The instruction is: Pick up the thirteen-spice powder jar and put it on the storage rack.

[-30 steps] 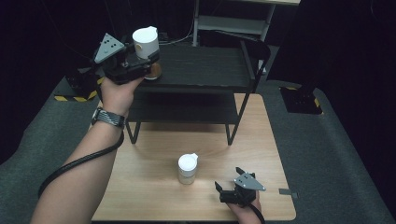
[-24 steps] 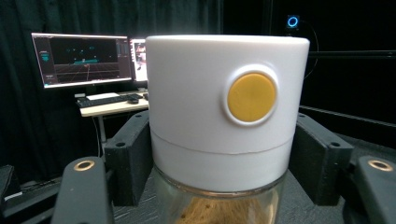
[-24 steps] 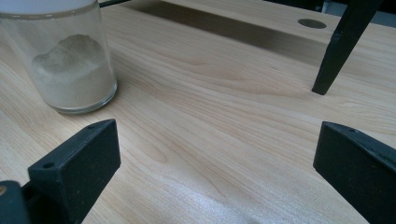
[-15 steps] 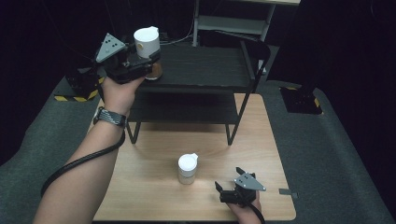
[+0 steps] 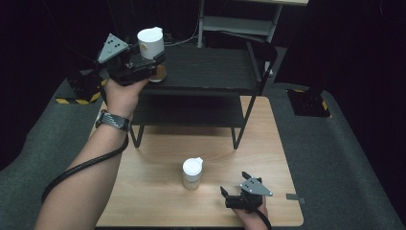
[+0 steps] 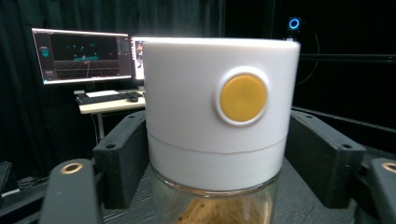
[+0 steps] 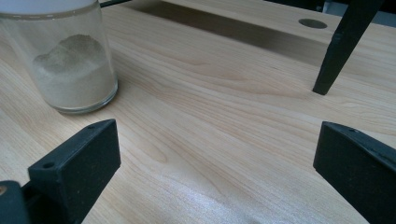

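Note:
A glass jar [image 5: 151,44] with a white lid and brown contents stands on the top of a black rack [image 5: 210,72]. My left gripper [image 5: 154,67] reaches it from the left. In the left gripper view the jar [image 6: 219,116] stands between the jaws, which have just been opening and now sit close beside the lid, so the left gripper [image 6: 217,154] is open. A second jar [image 5: 192,172] of pale powder stands on the wooden table [image 5: 158,201]. My right gripper [image 5: 233,183] rests open near the front edge, to the right of that jar [image 7: 70,70].
The rack has a lower shelf [image 5: 191,112] and thin black legs; one leg [image 7: 338,46] stands ahead of the right gripper. Monitors and a desk [image 6: 84,60] are far behind the rack. Grey floor surrounds the table.
The left jaws have spread slightly off the jar on the rack top. Both hands and both jars stay where they were.

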The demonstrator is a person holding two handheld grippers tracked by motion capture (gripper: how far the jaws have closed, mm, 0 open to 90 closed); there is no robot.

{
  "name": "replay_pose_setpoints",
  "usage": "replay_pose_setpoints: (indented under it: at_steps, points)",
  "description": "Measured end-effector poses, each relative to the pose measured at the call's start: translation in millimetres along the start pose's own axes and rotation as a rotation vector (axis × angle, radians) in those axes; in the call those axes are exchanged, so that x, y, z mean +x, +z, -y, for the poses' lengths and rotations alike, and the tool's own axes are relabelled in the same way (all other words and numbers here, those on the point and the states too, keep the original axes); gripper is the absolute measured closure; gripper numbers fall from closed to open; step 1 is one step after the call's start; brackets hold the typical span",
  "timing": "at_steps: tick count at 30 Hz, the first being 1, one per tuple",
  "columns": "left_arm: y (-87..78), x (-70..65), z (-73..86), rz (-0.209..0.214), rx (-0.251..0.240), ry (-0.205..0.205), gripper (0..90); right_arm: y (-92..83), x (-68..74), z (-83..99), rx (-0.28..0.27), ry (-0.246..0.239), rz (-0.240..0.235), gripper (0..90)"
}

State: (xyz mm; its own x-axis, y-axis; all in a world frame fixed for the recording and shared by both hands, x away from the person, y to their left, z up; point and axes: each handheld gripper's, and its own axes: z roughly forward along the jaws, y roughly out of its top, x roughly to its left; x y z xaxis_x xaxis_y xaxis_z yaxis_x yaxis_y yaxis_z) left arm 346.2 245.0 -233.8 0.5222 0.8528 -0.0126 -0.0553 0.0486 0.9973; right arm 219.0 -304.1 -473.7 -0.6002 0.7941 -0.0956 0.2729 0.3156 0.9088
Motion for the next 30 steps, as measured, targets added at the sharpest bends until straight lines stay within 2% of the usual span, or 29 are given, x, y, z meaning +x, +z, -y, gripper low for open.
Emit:
replay_pose_setpoints:
  at_steps: [6, 10, 14, 16, 20, 24, 28, 30]
  points:
    - [-6.7, -3.1, -1.5, -0.009, 0.009, -0.005, 10.1, 0.2, 0.6, -0.4, 0.002, -0.005, 0.002, 0.0]
    - [-12.2, 0.4, -0.2, 0.004, 0.021, -0.02, 7.4, 0.1, 0.8, 0.2, -0.002, -0.006, 0.005, 0.0]
    - [-20.2, 1.3, 3.0, -0.004, 0.015, -0.029, 4.5, -0.2, 0.7, 0.7, -0.005, 0.0, 0.005, 0.0]
    - [-24.3, 3.4, 4.2, 0.008, 0.009, -0.032, 2.3, -0.4, 0.7, 0.9, -0.006, 0.004, 0.006, 0.0]
    - [-35.5, 2.1, 6.5, 0.018, 0.007, -0.004, 0.4, -0.4, 1.1, 1.1, -0.007, 0.004, 0.008, 0.0]
    - [-43.1, 1.4, 10.0, 0.024, 0.008, -0.005, 0.4, -0.7, 1.0, 1.5, -0.009, 0.007, 0.009, 0.0]
    - [-54.8, -2.4, 15.9, 0.019, 0.01, 0.019, 0.4, -0.9, 1.1, 1.8, -0.01, 0.009, 0.011, 0.0]
    - [-59.6, -1.9, 19.7, 0.022, 0.008, 0.014, 0.3, -0.8, 1.3, 1.6, -0.009, 0.008, 0.012, 0.0]
